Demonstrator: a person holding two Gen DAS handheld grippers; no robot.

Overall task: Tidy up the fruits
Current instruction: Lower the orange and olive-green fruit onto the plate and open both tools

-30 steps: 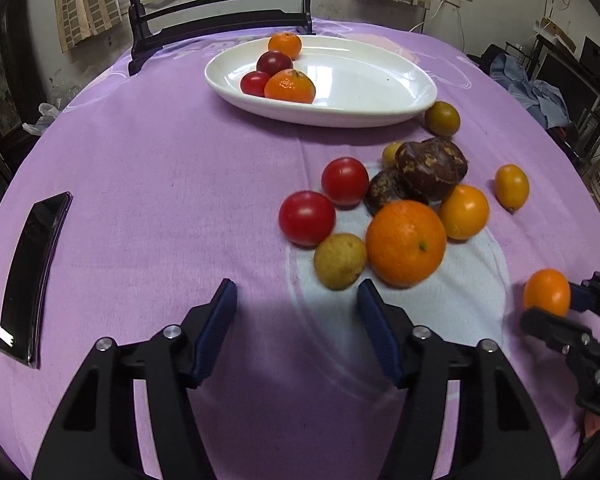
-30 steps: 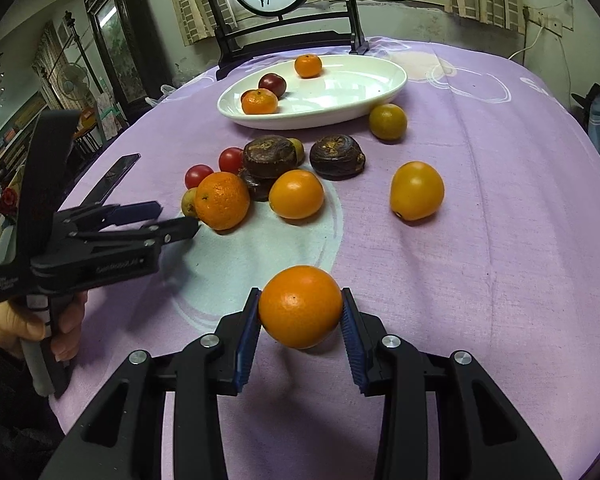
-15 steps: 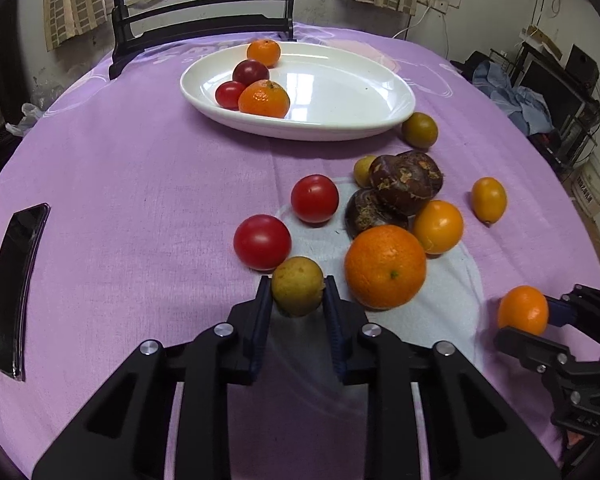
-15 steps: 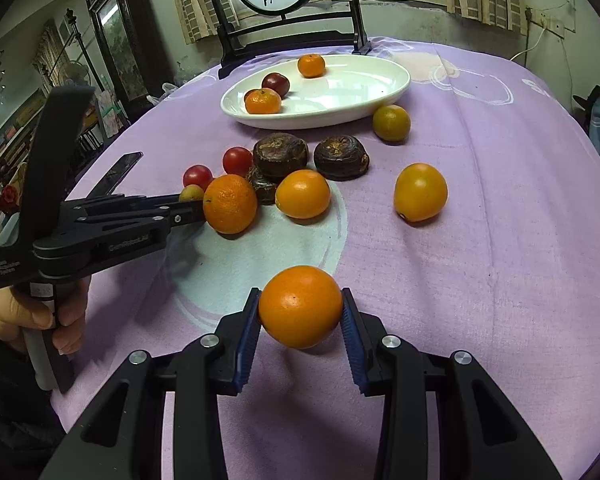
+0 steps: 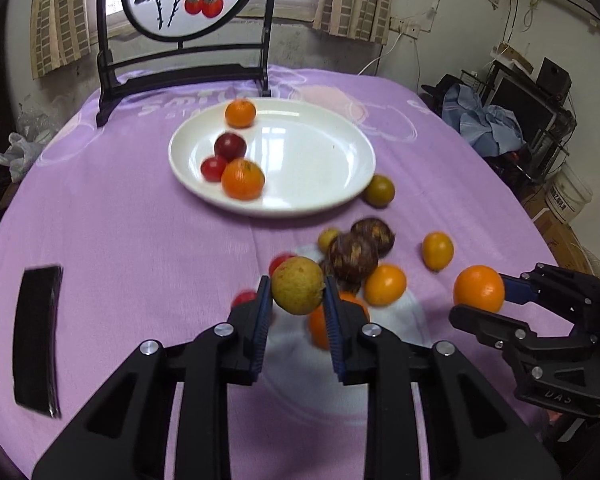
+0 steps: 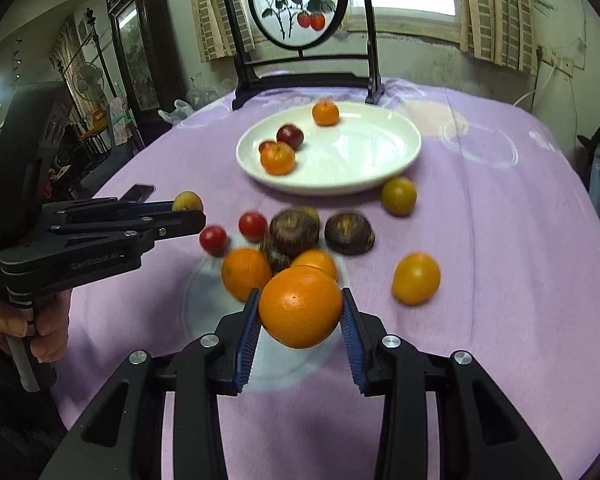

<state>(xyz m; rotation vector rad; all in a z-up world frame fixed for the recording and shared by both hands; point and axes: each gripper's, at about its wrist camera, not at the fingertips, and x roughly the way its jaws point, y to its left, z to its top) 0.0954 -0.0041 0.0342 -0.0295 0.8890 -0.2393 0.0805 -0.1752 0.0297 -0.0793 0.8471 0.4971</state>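
Note:
My left gripper (image 5: 296, 300) is shut on a small yellow-green fruit (image 5: 297, 285) and holds it above the purple cloth; it also shows in the right wrist view (image 6: 187, 201). My right gripper (image 6: 300, 312) is shut on an orange (image 6: 300, 306), lifted above the table; the orange also shows in the left wrist view (image 5: 478, 289). A white plate (image 5: 320, 168) at the back holds two tangerines, a dark plum and a red tomato. Loose fruit lies between: a big orange (image 6: 245, 273), two red tomatoes, brown fruits (image 6: 349, 233), yellow ones.
A black phone (image 5: 36, 338) lies at the table's left edge. A dark chair (image 5: 184, 68) with a round painted panel stands behind the plate. A yellow fruit (image 6: 416, 278) and a greenish one (image 6: 399, 196) lie apart on the right.
Both grippers have lifted with their fruits and tilted up toward the plate. The left gripper closed on the yellow-green fruit within the last second and has raised it off the cloth.

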